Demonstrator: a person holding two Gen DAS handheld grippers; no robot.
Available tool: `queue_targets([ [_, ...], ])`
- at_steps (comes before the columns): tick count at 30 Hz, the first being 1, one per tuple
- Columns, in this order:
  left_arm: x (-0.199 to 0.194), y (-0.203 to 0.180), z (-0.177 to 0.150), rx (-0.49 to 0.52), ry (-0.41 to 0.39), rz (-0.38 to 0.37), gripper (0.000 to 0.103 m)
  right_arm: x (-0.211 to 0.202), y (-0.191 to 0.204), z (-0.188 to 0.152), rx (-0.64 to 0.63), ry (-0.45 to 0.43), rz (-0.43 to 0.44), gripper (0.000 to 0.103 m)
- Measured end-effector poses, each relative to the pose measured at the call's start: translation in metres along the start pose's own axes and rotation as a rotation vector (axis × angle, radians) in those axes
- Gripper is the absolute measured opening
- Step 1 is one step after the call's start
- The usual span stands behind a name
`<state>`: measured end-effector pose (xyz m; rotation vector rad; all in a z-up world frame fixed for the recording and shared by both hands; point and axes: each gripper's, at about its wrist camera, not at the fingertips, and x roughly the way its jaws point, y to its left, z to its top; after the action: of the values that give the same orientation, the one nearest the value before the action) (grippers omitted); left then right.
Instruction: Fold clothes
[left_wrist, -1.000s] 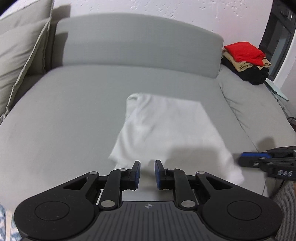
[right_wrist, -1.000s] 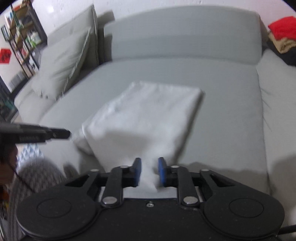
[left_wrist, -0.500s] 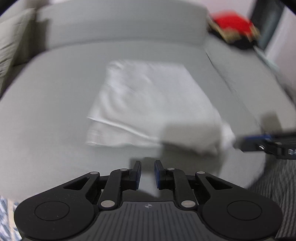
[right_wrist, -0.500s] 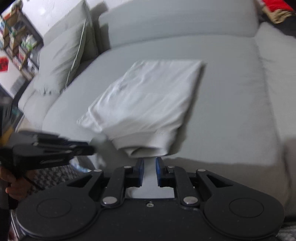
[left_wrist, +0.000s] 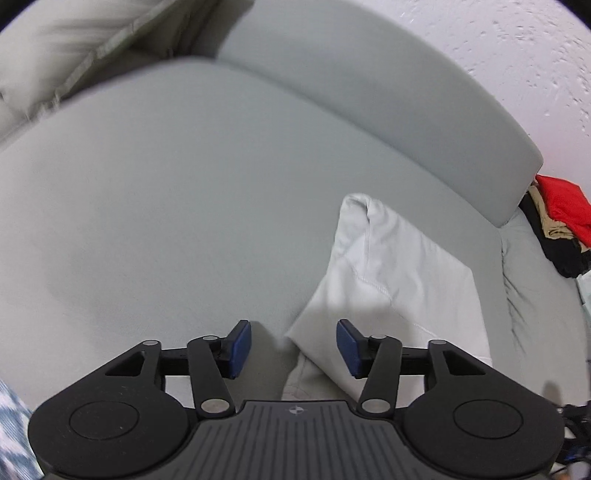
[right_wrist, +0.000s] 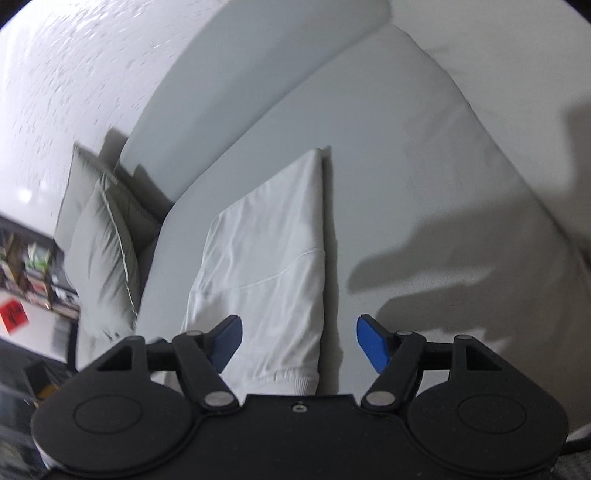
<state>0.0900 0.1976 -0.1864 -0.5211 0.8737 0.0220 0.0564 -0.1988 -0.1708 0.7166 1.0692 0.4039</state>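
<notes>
Sofa (left_wrist: 177, 206): grey, broad seat with a curved backrest; fills most of both views.

Wall (left_wrist: 517, 48): white, rough plaster, behind the backrest.

Cushions (right_wrist: 99, 254): two, pale grey-green, leaning at the sofa's far left end.

White garment (right_wrist: 273, 266): folded into a flat, long packet, lying on the seat; a stitched seam crosses it and a ribbed hem faces the right tongs.

Pile of clothes (left_wrist: 561, 225): red on top, tan and black beneath, at the sofa's right end, well apart from the white garment.

Left tongs (left_wrist: 291, 347): blue pads spread wide, empty; the garment's near corner lies between and below them.

Right tongs (right_wrist: 299, 341): blue pads spread wide, empty, over the hem end.
</notes>
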Motion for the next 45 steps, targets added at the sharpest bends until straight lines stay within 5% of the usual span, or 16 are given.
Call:
queue_targets([
  [4,0.021,0.003,0.006,-0.029,0.075,-0.081,0.072,0.016,-0.018,0.011,0.097,0.004,0.066,0.065],
  [9,0.047,0.006,0.013,-0.064,0.168,-0.182,0.069,0.039,-0.032,0.027,0.18,0.03,0.111,0.045],
  [19,0.104,-0.011,0.033,-0.017,0.277,-0.256,0.061,0.081,-0.019,0.059,0.151,0.009,0.097,0.045],
  [23,0.114,-0.013,0.036,-0.01,0.254,-0.258,0.036,0.095,-0.019,0.067,0.139,-0.023,0.089,0.037],
  [25,0.117,-0.014,0.035,-0.014,0.262,-0.253,0.023,0.102,-0.019,0.069,0.126,-0.035,0.06,0.007],
  [27,0.114,-0.02,0.034,0.001,0.263,-0.24,0.013,0.104,-0.017,0.068,0.108,-0.043,0.034,0.003],
  [30,0.096,-0.053,0.029,0.143,0.207,-0.132,0.01,0.098,0.0,0.061,0.016,-0.088,-0.018,0.004],
  [34,0.038,-0.104,0.006,0.359,0.022,-0.05,0.01,0.062,0.046,0.042,-0.195,-0.196,-0.081,0.004],
  [40,-0.057,-0.164,-0.037,0.491,-0.214,-0.1,0.01,-0.038,0.084,0.004,-0.363,-0.383,-0.118,0.004],
  [45,-0.093,-0.22,-0.074,0.517,-0.231,-0.235,0.01,-0.142,0.069,-0.017,-0.378,-0.54,-0.134,0.004],
])
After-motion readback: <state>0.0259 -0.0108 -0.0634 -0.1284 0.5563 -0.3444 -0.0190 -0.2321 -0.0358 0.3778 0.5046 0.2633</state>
